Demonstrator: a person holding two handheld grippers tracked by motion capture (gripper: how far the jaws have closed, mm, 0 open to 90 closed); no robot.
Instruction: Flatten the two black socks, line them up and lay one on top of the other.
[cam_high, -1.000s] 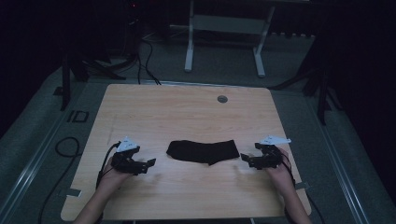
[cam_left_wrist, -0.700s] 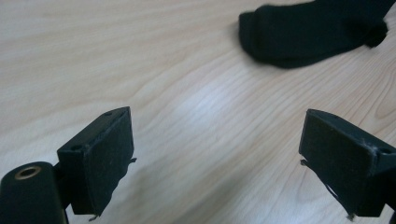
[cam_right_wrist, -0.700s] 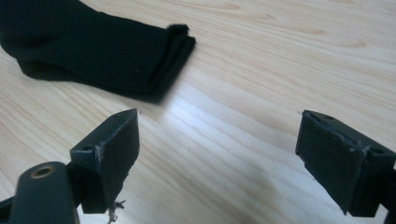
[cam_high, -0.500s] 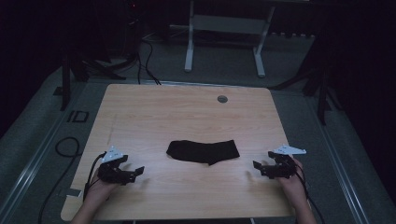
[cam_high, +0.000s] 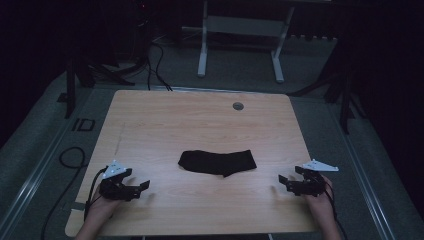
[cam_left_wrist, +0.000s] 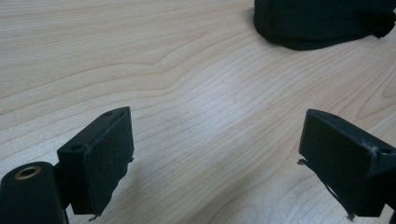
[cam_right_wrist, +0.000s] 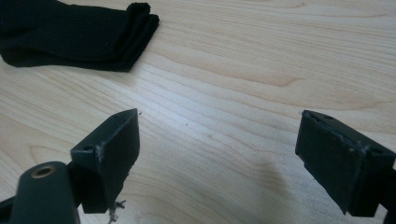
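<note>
- Two grippers resting low at the near corners of the table (cam_high: 150, 125), well apart from each other.
- Left gripper (cam_high: 141, 186): jaws standing wide apart, nothing between them but bare wood; pointing toward the middle of the table.
- Right gripper (cam_high: 282, 182): jaws likewise spread wide, clamping nothing; pointing inward from the opposite side.
- Black sock (cam_high: 218, 162) lying flat between the two grippers, a little farther from the person, near the middle of the table; touched by neither gripper.
- Looking folded or doubled over: layered cuff edges stacked at one end in the right gripper view (cam_right_wrist: 140, 18), a rounded bunched end in the left gripper view (cam_left_wrist: 322, 23).
- Judging by the tidy, compact shape and both grippers sitting clear with empty jaws: folding work appearing finished, or else not yet started on a second fold; cannot tell which from the lie alone.
- Remaining, if anything: possibly squaring the small flap sticking out along the near edge of the sock.
- Small grey grommet (cam_high: 238, 106) sitting at the far edge, uninvolved.
</note>
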